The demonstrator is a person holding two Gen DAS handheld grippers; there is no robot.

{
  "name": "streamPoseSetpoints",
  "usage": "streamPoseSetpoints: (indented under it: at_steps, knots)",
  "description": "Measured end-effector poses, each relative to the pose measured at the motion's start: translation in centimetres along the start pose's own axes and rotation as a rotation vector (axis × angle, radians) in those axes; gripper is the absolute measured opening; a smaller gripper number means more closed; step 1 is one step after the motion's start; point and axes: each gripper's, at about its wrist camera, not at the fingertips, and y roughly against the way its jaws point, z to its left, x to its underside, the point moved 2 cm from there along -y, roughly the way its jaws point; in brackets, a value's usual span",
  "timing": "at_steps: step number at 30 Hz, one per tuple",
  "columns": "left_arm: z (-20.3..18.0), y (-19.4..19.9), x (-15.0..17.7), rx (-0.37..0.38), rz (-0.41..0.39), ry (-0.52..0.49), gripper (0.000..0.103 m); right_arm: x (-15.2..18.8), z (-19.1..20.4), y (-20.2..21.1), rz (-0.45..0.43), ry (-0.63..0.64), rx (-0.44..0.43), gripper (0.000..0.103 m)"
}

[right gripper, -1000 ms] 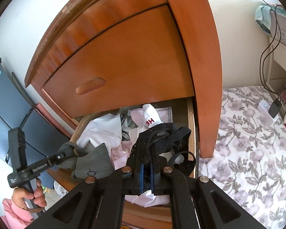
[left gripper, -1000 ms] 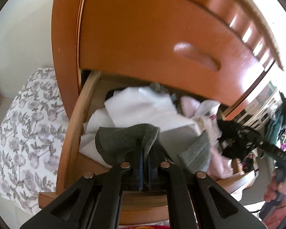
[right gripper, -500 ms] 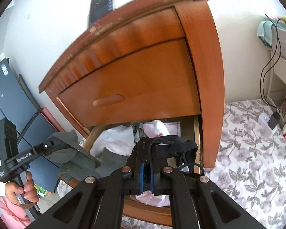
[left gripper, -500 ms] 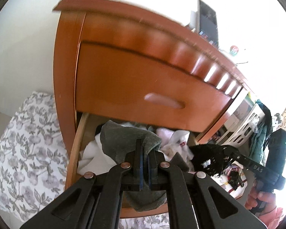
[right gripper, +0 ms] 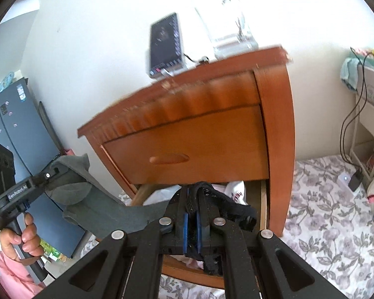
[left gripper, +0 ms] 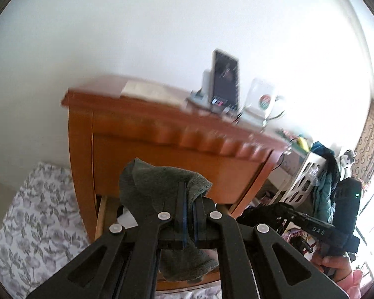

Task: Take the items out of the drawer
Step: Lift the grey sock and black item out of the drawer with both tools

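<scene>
My left gripper (left gripper: 189, 194) is shut on a grey sock (left gripper: 159, 182), which drapes over and under its fingers, lifted above the open drawer (left gripper: 101, 219). In the right wrist view the same grey sock (right gripper: 107, 211) hangs from the left gripper (right gripper: 52, 170) at the left. My right gripper (right gripper: 193, 196) is shut on a black garment (right gripper: 227, 201) with dangling straps, held above the open drawer (right gripper: 263, 199). White and pink clothes (right gripper: 234, 190) lie in the drawer below. In the left wrist view the right gripper (left gripper: 269, 211) shows at the right with the black garment (left gripper: 254, 215).
The wooden dresser (right gripper: 212, 144) has a shut upper drawer (right gripper: 169, 159). A phone on a stand (left gripper: 224, 84) and a clear container (left gripper: 261, 99) sit on top. Floral bedding (right gripper: 324, 211) lies beside it. A blue cabinet (right gripper: 15, 129) and a white rack with clothes (left gripper: 319, 174) flank it.
Both grippers have risen out of the drawer, lifting the grey sock and the black garment clear of the clothes pile. The dresser top has come into view.
</scene>
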Motion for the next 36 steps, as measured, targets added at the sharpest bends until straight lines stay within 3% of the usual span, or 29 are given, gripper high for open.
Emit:
streamPoseSetpoints:
  at_steps: [9,16,26,36]
  knots:
    - [-2.6,5.9,-2.0,0.072,-0.139,-0.078,0.003,-1.1,2.9,4.0,-0.090,0.054,-0.036,0.005]
    - [-3.1,8.7,-1.6,0.114,-0.180,-0.096,0.003,-1.1,5.9,7.5,-0.159,0.108,-0.071,0.005]
    - [-4.3,10.2,0.9,0.199,-0.147,-0.116,0.003,1.3,8.3,10.2,-0.166,0.141,-0.107,0.005]
    - [-4.9,9.4,4.9,0.278,-0.035,-0.097,0.003,5.5,8.2,9.6,-0.070,0.100,-0.128,0.006]
